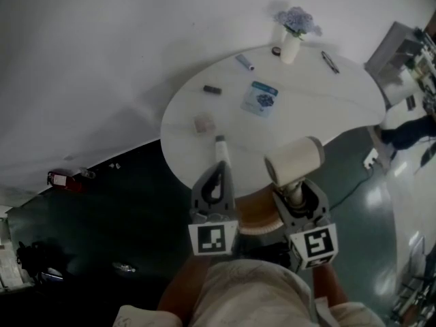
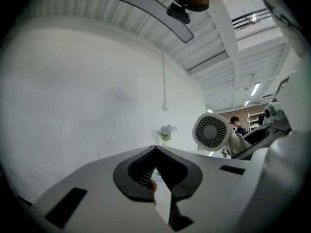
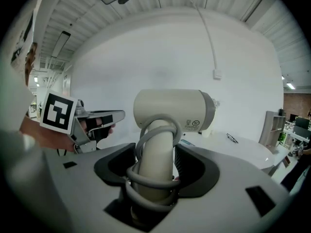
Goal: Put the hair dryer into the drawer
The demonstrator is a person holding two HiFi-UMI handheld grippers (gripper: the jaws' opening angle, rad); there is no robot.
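Observation:
A cream hair dryer [image 1: 294, 161] stands upright in my right gripper [image 1: 293, 189], over the near edge of the round white table [image 1: 340, 101]. In the right gripper view the jaws are shut on the hair dryer's handle [image 3: 156, 171], with its cord looped around the handle and the barrel [image 3: 172, 110] lying crosswise above. My left gripper [image 1: 220, 148] is just left of it, shut with nothing between its fingers; its jaws meet in the left gripper view [image 2: 155, 152]. The hair dryer's rear grille [image 2: 212, 131] shows there on the right. No drawer is visible.
On the table lie a vase of blue flowers [image 1: 293, 36], a blue-and-white packet [image 1: 261, 97], a small tube [image 1: 245, 62], a black piece [image 1: 212, 89], a pen [image 1: 330, 61] and a small beige item [image 1: 204, 123]. A tan rounded thing [image 1: 255, 213] sits below the table edge. A person's leg [image 1: 409, 131] is at right.

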